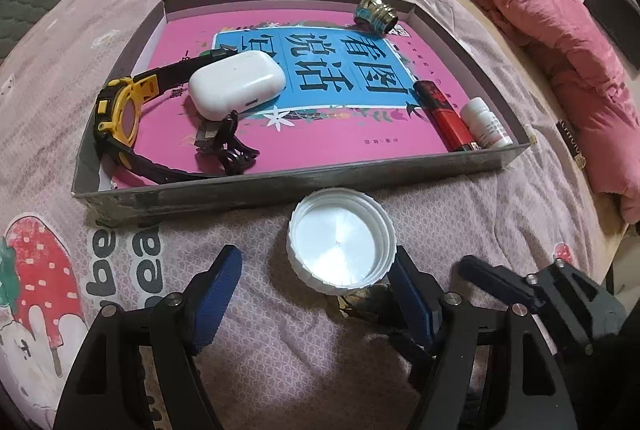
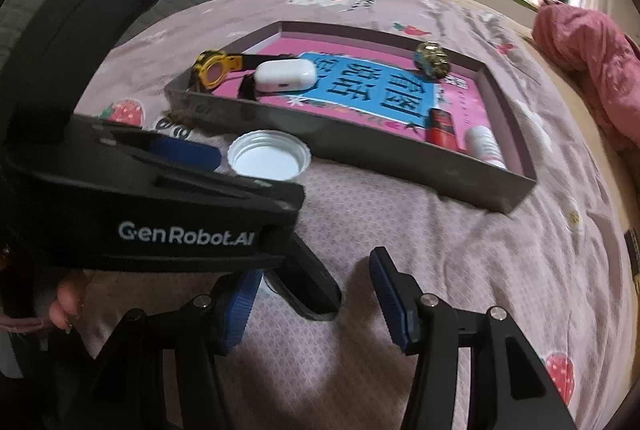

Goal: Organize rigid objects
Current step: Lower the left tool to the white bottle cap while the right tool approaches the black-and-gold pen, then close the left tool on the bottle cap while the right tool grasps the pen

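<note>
A white screw cap [image 1: 342, 236] lies open side up on the pink bedspread, just in front of the near wall of a shallow grey box [image 1: 280, 189]. My left gripper [image 1: 316, 282] is open around the cap, which sits close to the right blue pad [image 1: 408, 290] and well clear of the left one. From the right wrist view the cap [image 2: 268, 159] lies between the left gripper's fingers [image 2: 188, 149]. My right gripper [image 2: 316, 294] hovers open over the bedspread, holding nothing. Part of the left gripper's black finger shows between its pads.
The box holds a pink book, a yellow-black watch [image 1: 120, 113], a white earbud case [image 1: 236, 81], a black clip [image 1: 232, 145], a metal threaded ring [image 1: 374, 13], a red tube [image 1: 444, 113] and a small white bottle [image 1: 486, 123]. A pink quilt [image 1: 540, 29] lies at the right bed edge.
</note>
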A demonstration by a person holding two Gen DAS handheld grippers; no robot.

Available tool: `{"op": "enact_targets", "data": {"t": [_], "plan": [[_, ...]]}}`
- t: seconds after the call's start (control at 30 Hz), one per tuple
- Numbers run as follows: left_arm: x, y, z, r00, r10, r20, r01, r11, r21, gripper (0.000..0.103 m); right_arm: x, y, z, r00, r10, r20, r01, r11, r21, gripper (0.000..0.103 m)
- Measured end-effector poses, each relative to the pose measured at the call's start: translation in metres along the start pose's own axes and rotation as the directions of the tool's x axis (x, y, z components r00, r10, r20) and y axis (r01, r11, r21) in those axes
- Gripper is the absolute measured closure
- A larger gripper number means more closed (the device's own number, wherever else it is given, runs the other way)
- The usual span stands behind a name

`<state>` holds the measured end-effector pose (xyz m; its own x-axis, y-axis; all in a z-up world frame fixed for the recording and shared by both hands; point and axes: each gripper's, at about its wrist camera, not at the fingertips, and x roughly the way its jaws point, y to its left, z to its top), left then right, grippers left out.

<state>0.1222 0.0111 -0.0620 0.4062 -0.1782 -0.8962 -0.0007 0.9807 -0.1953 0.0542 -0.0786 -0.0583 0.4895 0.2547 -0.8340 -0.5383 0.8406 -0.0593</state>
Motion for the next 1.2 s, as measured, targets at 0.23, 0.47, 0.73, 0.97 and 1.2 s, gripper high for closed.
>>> {"op": "enact_targets", "data": {"t": [0.23, 0.47, 0.73, 0.97, 1.2], "plan": [[-0.002, 0.012, 0.002, 0.999, -0.039, 0.003, 0.039, 0.998, -0.043, 0.027, 0.016, 0.006, 0.008, 1.000, 0.022, -0.016, -0.023, 0.999, -0.047, 0.048], [0.001, 0.012, 0.003, 0.999, -0.038, 0.001, 0.038, 0.998, -0.046, 0.027, 0.022, 0.008, 0.007, 1.000, 0.022, -0.012, -0.022, 0.998, -0.065, 0.048], [0.004, 0.014, 0.005, 0.998, -0.055, -0.002, 0.055, 0.997, -0.060, 0.027, 0.021, 0.004, 0.002, 1.000, 0.022, -0.012, -0.023, 0.999, -0.047, 0.052], [0.002, 0.016, 0.003, 0.998, -0.055, 0.008, 0.056, 0.996, -0.074, 0.027, 0.013, -0.012, -0.003, 0.998, 0.052, -0.041, -0.050, 0.998, 0.037, 0.065], [-0.001, 0.017, -0.001, 0.998, -0.056, 0.014, 0.057, 0.995, -0.078, 0.030, 0.006, -0.019, -0.010, 0.998, 0.054, -0.045, -0.051, 0.997, 0.060, 0.070]]}}
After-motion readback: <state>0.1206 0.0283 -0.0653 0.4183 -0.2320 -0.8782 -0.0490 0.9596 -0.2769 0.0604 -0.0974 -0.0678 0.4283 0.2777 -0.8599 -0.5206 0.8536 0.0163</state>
